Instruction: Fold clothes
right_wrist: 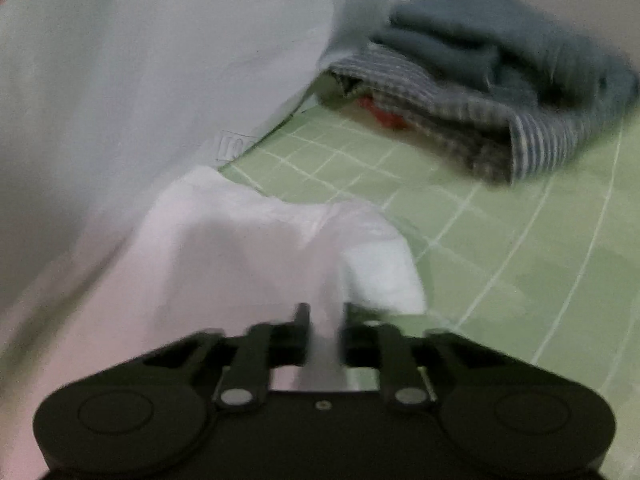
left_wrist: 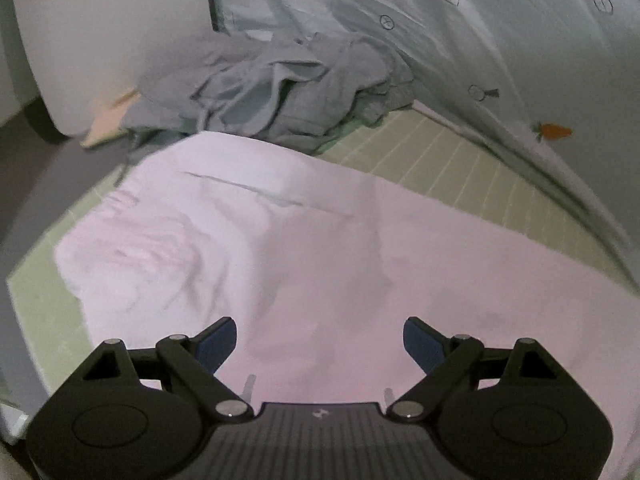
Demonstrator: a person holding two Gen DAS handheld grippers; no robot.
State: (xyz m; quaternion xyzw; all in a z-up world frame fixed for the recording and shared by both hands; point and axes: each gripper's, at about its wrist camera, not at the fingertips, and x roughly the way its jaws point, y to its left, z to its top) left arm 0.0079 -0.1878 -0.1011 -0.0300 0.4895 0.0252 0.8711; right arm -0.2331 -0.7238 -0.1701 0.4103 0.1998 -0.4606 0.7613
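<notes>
On the mat [left_wrist: 460,160]: pink cloth [left_wrist: 320,248] spread wide, gently creased, with one sharper fold line near its far edge.
Left view only: grey pile [left_wrist: 272,92] beyond the cloth; pale sheet [left_wrist: 520,40] with a carrot print [left_wrist: 554,131].
Right view only: striped shirt [right_wrist: 500,128] under a blue towel [right_wrist: 500,48], something red tucked beneath; cloth corner [right_wrist: 280,240] raised off the mat.
Left tongs [left_wrist: 320,344]: spread wide, holding nothing, low over the cloth's near edge.
Right tongs [right_wrist: 324,320]: nearly closed, pinching a bunched edge of the pink cloth; blurred.
</notes>
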